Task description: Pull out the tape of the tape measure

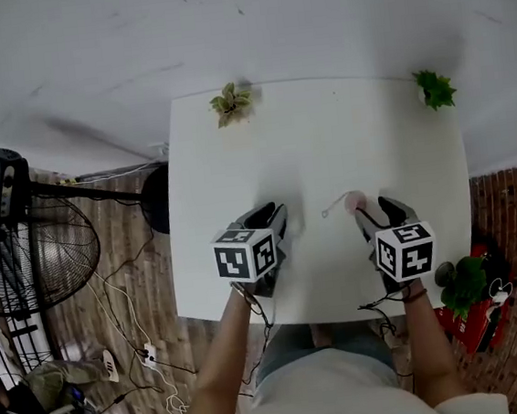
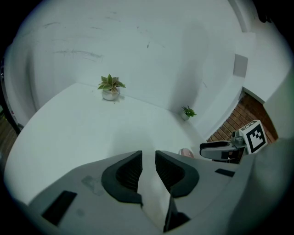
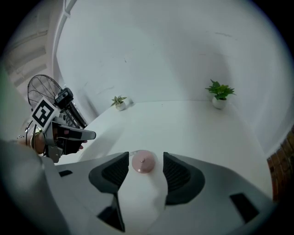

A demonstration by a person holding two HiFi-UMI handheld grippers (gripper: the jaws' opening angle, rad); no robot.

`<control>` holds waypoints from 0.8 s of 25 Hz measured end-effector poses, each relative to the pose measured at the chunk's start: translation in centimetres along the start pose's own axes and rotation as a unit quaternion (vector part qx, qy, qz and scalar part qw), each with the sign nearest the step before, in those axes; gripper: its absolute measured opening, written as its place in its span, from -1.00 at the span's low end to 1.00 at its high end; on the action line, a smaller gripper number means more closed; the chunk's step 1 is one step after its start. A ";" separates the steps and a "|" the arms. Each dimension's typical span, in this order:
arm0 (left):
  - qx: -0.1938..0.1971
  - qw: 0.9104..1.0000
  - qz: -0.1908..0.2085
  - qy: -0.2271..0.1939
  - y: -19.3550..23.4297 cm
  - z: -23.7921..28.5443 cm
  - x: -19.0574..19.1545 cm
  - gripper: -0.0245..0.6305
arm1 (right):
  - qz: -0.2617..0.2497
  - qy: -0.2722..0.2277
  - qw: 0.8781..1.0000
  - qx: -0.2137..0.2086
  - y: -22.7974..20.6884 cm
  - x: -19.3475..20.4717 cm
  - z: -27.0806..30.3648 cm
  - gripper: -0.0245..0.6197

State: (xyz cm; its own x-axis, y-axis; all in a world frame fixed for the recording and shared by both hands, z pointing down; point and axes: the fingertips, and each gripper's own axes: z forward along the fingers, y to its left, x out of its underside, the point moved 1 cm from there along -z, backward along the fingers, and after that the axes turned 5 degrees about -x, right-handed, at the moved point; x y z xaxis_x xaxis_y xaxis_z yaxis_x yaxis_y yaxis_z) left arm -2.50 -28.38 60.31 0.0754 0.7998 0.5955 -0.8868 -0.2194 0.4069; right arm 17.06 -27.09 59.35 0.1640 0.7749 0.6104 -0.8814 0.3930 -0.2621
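A small round pink tape measure (image 1: 355, 202) lies on the white table (image 1: 316, 140), with a short thin tail curling off to its left. In the right gripper view the tape measure (image 3: 144, 162) sits between the tips of my right gripper (image 3: 145, 167). That gripper's jaws stand open, with a gap on each side of the case. My left gripper (image 1: 269, 219) rests on the table to the left, apart from it. Its jaws (image 2: 148, 160) show only a narrow gap and hold nothing. From the left gripper view the pink case (image 2: 186, 152) peeks out beside the right gripper (image 2: 218, 149).
Two small potted plants stand at the table's far corners, one on the left (image 1: 231, 102) and one on the right (image 1: 434, 88). A standing fan (image 1: 24, 244) and cables are on the floor to the left. Another plant (image 1: 464, 281) is on the floor at the right.
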 end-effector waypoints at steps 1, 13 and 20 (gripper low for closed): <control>0.000 1.000 -0.001 -0.007 -0.1 -0.2 -0.4 -0.70 | 0.000 -0.009 1.000 0.004 -0.2 -0.4 -0.4 -0.20; -0.026 0.989 0.038 -0.140 -3.1 -7.4 -6.9 -0.70 | -0.007 -0.176 0.983 0.043 -0.2 -8.1 -10.6 -0.34; -0.073 0.955 0.068 -0.281 -4.9 -14.5 -14.1 -0.70 | -0.014 -0.302 0.950 0.075 0.2 -13.3 -18.3 -0.61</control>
State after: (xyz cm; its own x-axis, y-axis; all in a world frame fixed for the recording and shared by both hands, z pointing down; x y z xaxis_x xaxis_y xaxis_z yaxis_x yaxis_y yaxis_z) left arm -5.86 -30.46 39.88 0.1511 0.3341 0.9303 -0.9566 -0.1879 0.2228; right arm 22.78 -28.28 37.46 -0.0566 0.3222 0.9450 -0.9409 0.2992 -0.1584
